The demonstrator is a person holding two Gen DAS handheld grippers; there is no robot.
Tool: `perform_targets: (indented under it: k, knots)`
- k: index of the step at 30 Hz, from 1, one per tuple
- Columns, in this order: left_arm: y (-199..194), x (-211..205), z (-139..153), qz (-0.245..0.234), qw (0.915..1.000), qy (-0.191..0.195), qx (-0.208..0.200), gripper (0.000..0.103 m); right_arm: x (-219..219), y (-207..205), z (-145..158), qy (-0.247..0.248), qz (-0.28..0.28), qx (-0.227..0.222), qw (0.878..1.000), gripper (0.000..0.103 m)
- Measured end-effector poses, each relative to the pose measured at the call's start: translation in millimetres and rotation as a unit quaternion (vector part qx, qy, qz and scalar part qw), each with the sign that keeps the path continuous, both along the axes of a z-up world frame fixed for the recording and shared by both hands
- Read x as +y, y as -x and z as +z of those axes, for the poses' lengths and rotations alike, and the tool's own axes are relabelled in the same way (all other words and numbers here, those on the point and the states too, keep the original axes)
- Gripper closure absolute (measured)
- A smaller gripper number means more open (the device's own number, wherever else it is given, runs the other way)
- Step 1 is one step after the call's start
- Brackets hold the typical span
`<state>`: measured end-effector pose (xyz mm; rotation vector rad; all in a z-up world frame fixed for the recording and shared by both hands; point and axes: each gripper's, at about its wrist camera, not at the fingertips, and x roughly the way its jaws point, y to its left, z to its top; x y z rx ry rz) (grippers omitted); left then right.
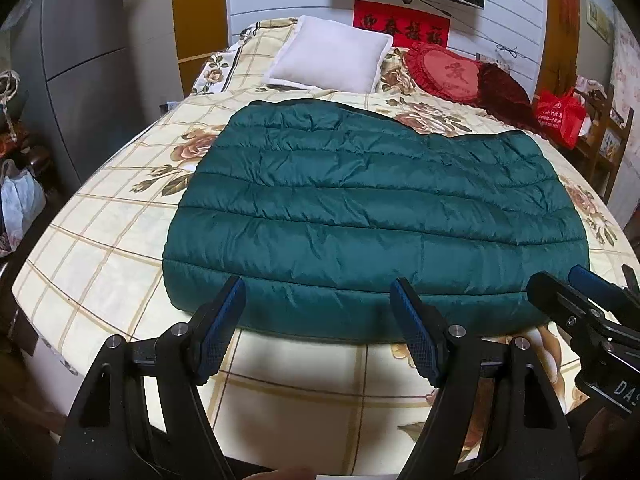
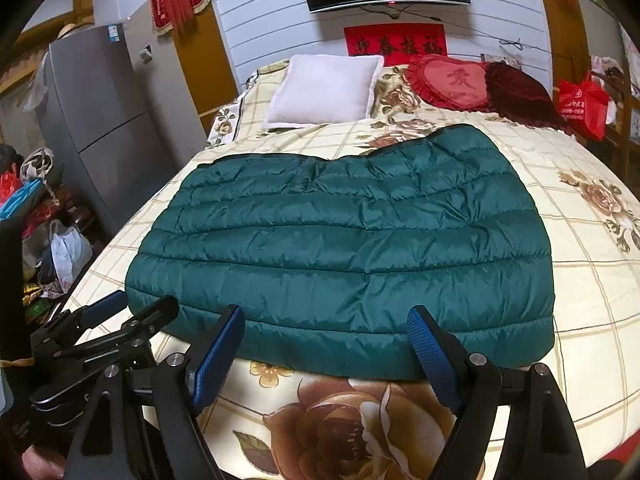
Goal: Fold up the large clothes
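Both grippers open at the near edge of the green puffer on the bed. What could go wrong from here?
1. The green puffer jacket is thick and slick-looking; the left gripper and right gripper may pinch only the top layer at the near hem, so the fold could split.
2. The two grippers sit close together; they might collide while lifting.
3. Dragging the jacket could bunch the floral bedsheet.

Left gripper (image 1: 318, 286) and right gripper (image 2: 326, 314) sit side by side, tilted downward, jaws wide apart, nothing between them.
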<state>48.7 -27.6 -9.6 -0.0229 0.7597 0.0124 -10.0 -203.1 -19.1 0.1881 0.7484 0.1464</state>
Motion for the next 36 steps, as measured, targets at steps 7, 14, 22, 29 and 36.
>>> perform_targets:
  k: [7,14,22,29,36]
  knots:
    - [-0.2,-2.5,3.5,-0.005,1.0,0.006,0.0,0.028,-1.9,2.9,5.6,0.006,-0.013,-0.001,1.0,0.022]
    - [2.7,-4.0,6.9,-0.009,0.9999,0.008,-0.005,0.028,-0.9,3.0,7.8,0.01,-0.013,0.001,1.0,0.022]
    - [3.2,-2.3,7.2,-0.011,0.9999,0.011,-0.004,0.028,0.4,2.2,7.0,0.01,-0.011,0.003,1.0,0.022]
    - [3.4,-2.5,7.5,-0.013,0.9998,0.012,-0.003,0.028,-0.4,2.4,8.8,0.009,-0.011,0.001,1.0,0.022]
    - [4.1,-4.1,7.2,-0.013,0.9998,0.014,-0.001,0.028,-0.2,1.6,9.1,0.009,-0.01,0.001,1.0,0.022]
